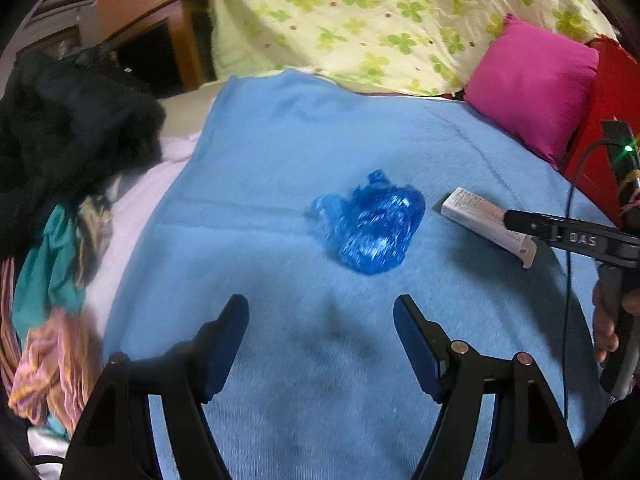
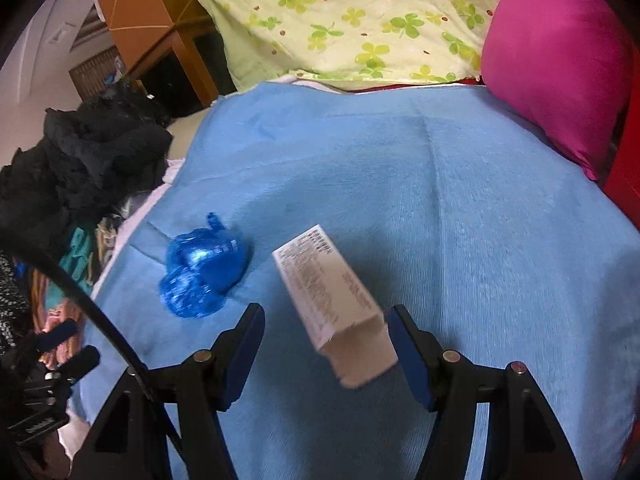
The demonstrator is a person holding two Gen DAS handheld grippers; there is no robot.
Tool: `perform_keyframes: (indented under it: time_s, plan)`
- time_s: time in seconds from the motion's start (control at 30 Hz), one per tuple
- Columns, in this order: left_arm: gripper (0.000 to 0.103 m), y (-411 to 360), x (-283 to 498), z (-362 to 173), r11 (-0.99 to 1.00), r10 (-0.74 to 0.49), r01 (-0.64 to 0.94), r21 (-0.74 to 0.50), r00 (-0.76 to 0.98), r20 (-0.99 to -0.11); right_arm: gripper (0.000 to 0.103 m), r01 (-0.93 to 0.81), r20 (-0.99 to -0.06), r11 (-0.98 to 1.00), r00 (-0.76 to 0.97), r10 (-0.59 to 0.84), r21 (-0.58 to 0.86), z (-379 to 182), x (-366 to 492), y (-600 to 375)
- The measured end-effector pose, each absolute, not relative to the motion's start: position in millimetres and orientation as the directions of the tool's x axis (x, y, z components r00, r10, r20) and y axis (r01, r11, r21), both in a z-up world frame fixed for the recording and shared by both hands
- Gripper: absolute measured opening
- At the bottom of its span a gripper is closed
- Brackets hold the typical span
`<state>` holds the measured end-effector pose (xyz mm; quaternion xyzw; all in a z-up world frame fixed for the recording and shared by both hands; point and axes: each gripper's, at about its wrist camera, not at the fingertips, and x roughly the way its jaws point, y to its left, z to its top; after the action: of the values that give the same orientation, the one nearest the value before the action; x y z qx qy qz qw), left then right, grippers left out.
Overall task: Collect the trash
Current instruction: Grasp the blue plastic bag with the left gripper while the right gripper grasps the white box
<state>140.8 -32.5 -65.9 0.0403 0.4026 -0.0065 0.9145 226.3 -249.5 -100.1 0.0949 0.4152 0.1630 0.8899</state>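
A crumpled blue plastic bag lies on the light blue blanket. My left gripper hovers short of the bag, open, with nothing between its fingers. A white printed carton lies to the right of the bag. In the right wrist view my right gripper straddles the carton's near, torn-open end. Its right pad is close to the carton, a gap shows at the left pad, and the jaws are open. One finger of the right gripper reaches over the carton in the left wrist view.
A heap of black clothes and colourful garments borders the blanket on the left. A pink cushion and a red object sit at the right. A clover-print sheet rises at the back beside wooden furniture.
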Motion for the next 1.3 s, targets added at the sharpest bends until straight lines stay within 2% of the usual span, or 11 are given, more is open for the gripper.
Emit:
perform_keyframes:
  time_s: [0.17,0.33,0.4,0.6,0.87,0.9,0.97,1.07,1.13,1.3]
  plan:
    - [0.076,-43.7,157.8,-69.7,0.993,-0.005,0.089,0.072,0.664,-0.748,0.068,-0.227,-0.719,0.925,0.582,0.379,0.304,-106.0,247.7,-243.8]
    - [0.076,-50.5,182.1,-76.9,0.992,-0.034,0.116,0.052,0.636,-0.771,0.068,-0.256,-0.747,0.937,0.568,0.346,0.239,-116.6,256.9,-228.0]
    - [0.076,-51.6,191.0,-78.7,0.992,-0.055,0.125,0.031,0.625,-0.778,0.059,-0.249,-0.759,0.945,0.567,0.320,0.213,-121.0,258.5,-225.2]
    - [0.076,-62.0,218.7,-81.9,0.988,-0.097,0.155,-0.004,0.598,-0.795,0.048,-0.236,-0.768,0.948,0.560,0.311,0.211,-121.6,257.5,-228.8]
    - [0.077,-68.5,251.6,-103.9,0.990,-0.122,0.127,-0.064,0.527,-0.841,0.044,-0.220,-0.771,0.951,0.559,0.306,0.217,-120.7,250.4,-241.8]
    - [0.075,-66.2,253.3,-107.4,0.989,-0.135,0.116,-0.088,0.521,-0.843,0.044,-0.220,-0.771,0.951,0.560,0.305,0.216,-120.6,249.4,-242.6]
    - [0.042,-61.9,255.9,-113.8,0.986,-0.167,0.104,-0.133,0.502,-0.848,0.044,-0.219,-0.770,0.953,0.563,0.299,0.210,-119.7,246.7,-248.4]
    - [0.034,-56.6,253.8,-117.6,0.985,-0.174,0.079,-0.156,0.501,-0.848,0.044,-0.217,-0.768,0.953,0.566,0.299,0.211,-118.9,244.4,-253.3]
    - [0.032,-57.9,245.3,-112.2,0.989,-0.151,0.081,-0.127,0.528,-0.836,0.044,-0.215,-0.764,0.953,0.571,0.299,0.212,-117.0,241.5,-257.3]
    - [0.031,-67.0,214.2,-90.6,0.993,-0.112,0.094,-0.070,0.589,-0.800,0.044,-0.225,-0.739,0.951,0.599,0.308,0.214,-106.3,228.6,-265.9]
